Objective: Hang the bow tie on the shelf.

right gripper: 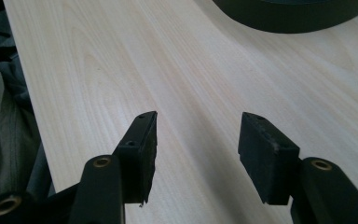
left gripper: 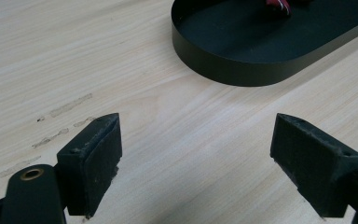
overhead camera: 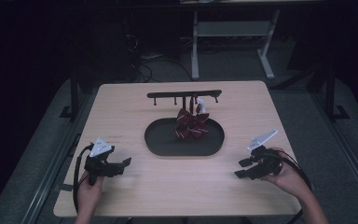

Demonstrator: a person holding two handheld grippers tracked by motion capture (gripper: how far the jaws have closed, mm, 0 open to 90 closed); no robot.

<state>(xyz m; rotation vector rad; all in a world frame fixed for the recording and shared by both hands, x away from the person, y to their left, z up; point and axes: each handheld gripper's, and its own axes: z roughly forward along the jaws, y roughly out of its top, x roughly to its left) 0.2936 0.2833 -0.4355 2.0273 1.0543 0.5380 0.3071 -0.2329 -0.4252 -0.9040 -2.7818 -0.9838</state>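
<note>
A dark oval tray (overhead camera: 168,144) lies in the middle of the light wooden table (overhead camera: 135,107). A red striped bow (overhead camera: 192,124) rests in the tray's far right part, below a black rack with pegs (overhead camera: 184,94) that stands behind the tray. At the table's front left, my left gripper (overhead camera: 123,165) is open, its jaws wide apart and nothing between them; its own view has my left gripper (left gripper: 196,158) low over bare wood with the tray (left gripper: 242,70) ahead. My right gripper (overhead camera: 241,168) is open at the front right, and my right gripper (right gripper: 198,149) hovers empty over wood.
A white tag (overhead camera: 201,102) hangs by the bow under the rack. Beyond the table's far edge stand a white table frame (overhead camera: 196,51) and cables on a grey floor. Dark cloth (right gripper: 4,116) lies past the table edge in the right gripper view.
</note>
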